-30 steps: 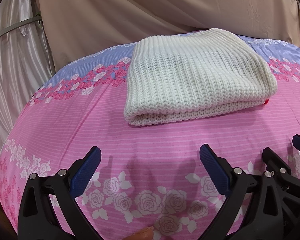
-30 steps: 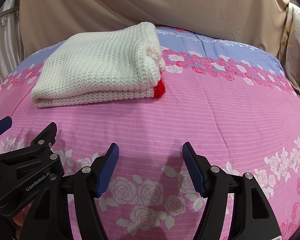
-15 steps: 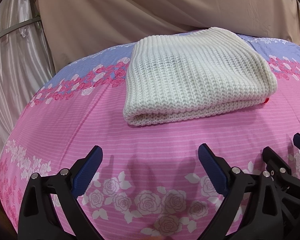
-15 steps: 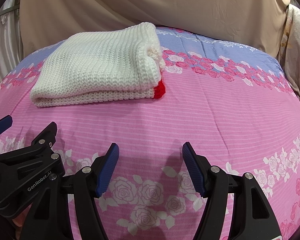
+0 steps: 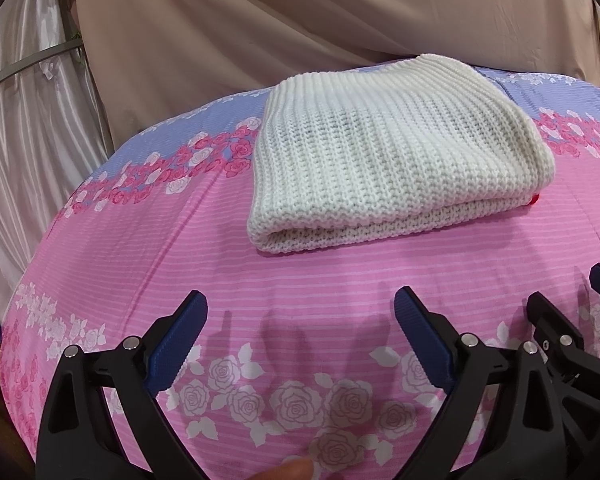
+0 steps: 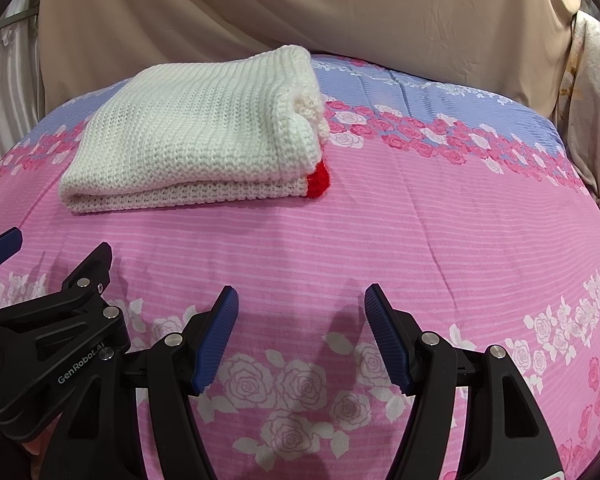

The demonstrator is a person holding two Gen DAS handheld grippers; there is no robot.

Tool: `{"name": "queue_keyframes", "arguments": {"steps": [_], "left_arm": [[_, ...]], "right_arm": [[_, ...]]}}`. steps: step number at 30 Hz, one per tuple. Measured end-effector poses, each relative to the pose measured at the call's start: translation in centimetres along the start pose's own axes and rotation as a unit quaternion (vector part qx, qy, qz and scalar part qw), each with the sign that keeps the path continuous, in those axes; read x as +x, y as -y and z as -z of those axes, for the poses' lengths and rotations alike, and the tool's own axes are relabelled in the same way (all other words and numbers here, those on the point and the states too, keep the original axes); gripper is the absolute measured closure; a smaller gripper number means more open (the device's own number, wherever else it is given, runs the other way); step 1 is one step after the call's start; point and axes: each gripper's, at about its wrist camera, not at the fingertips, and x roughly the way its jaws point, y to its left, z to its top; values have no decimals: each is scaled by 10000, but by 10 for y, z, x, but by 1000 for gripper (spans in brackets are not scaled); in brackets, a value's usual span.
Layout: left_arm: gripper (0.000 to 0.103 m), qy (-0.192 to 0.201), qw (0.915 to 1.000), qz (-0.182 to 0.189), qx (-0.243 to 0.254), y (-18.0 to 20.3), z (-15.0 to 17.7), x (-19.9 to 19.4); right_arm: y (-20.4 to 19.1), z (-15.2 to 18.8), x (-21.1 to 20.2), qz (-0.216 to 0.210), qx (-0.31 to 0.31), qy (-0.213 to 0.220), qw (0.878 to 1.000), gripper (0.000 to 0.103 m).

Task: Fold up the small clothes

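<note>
Both grippers, left [image 5: 300,320] and right [image 6: 300,316], hover released, unmoved since earlier. At twelve o'clock beyond them, the folded white knit [image 5: 384,152] lies on the pink bedsheet [image 6: 420,232], bare cloth between.

Chunky rib-knit sweater [image 5: 396,160], prob. wool

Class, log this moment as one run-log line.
knit garment: folded, on bedsheet | left gripper: open, empty | right gripper: open, empty
</note>
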Motion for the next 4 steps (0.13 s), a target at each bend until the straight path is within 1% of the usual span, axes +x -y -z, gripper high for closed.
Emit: {"name": "queue_keyframes", "arguments": {"steps": [4], "left_arm": [[13, 3, 10000, 1, 23, 1, 0, 0]], "right_arm": [[0, 0, 0, 12, 5, 3, 10000, 38]]}}
